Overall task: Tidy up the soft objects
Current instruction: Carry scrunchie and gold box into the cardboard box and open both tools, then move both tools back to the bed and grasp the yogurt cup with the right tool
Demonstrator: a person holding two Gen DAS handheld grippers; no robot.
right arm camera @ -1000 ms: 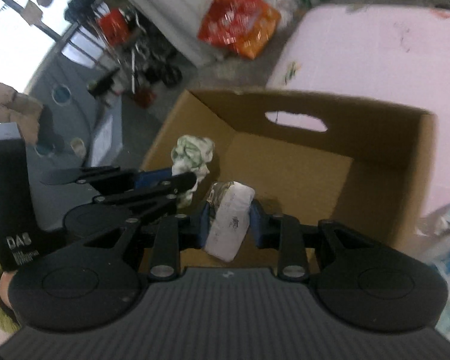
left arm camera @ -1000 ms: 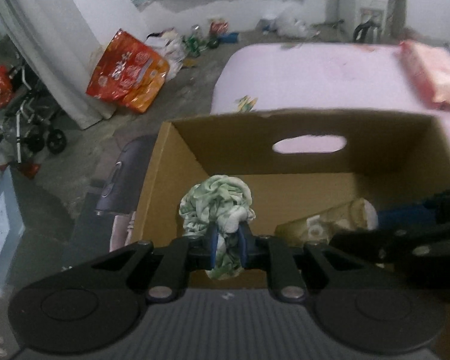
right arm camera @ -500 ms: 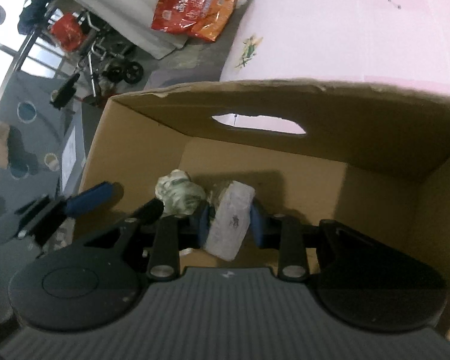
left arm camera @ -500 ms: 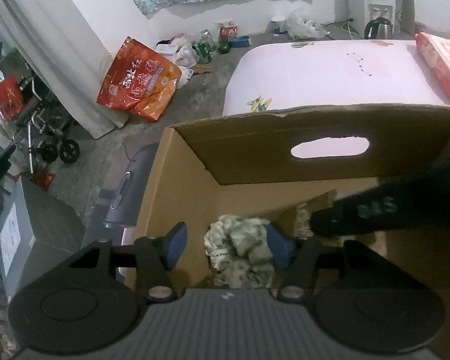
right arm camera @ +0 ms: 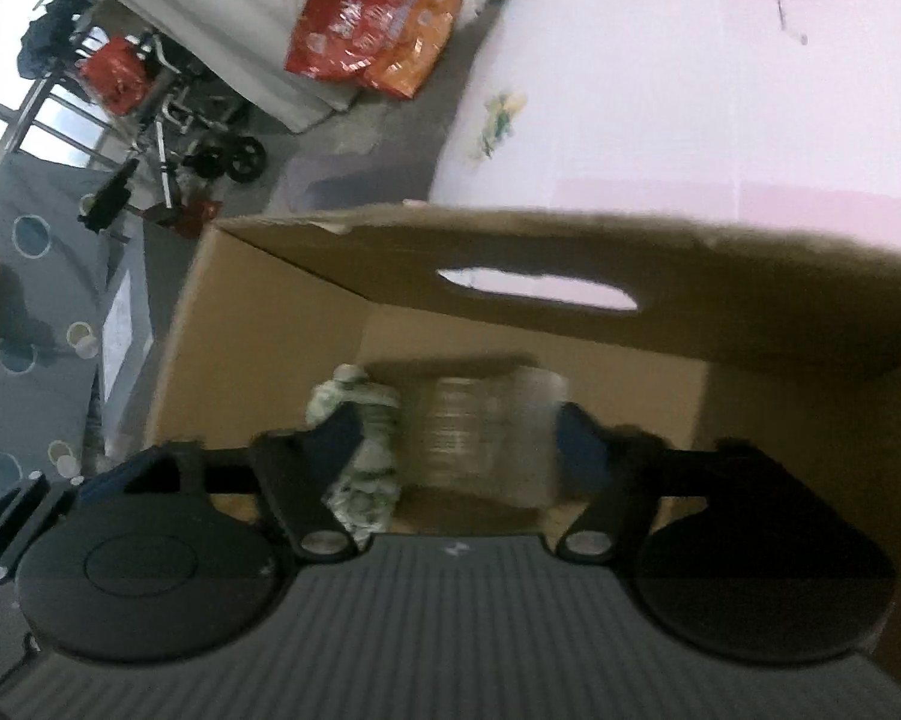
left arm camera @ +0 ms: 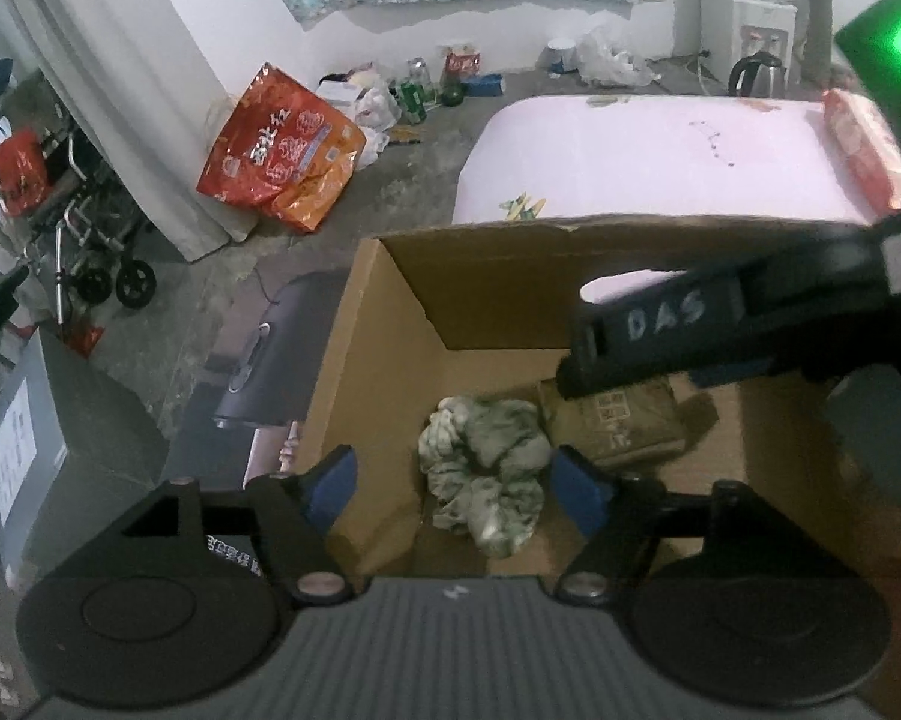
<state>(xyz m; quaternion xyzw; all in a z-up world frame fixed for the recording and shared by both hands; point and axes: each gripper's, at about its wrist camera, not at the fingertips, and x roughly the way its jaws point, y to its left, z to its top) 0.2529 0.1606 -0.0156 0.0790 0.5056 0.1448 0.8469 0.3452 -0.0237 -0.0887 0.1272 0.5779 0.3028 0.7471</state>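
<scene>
Your left tongs [left arm camera: 453,483] are spreading wider, and the green-and-white cloth bundle [left arm camera: 483,468] they pinched a second ago now lies loose between the blue pads on the floor of the cardboard box [left arm camera: 498,276], touching neither pad as far as I can tell. Your right tongs [right arm camera: 456,447] are also opening: the clear-wrapped packet [right arm camera: 486,438] they carried in has dropped free between the jaws, blurred as if it is settling, just beside the cloth. From the left wrist you can see that packet [left arm camera: 624,426] resting under the right tool's black body. Both soft things are now in the box, so this pair looks delivered; you can lift both hands out. Beyond the box's far wall with its handle slot lies the pink bed [left arm camera: 642,162], then the orange snack bag [left arm camera: 282,150] on the floor by the curtain.
</scene>
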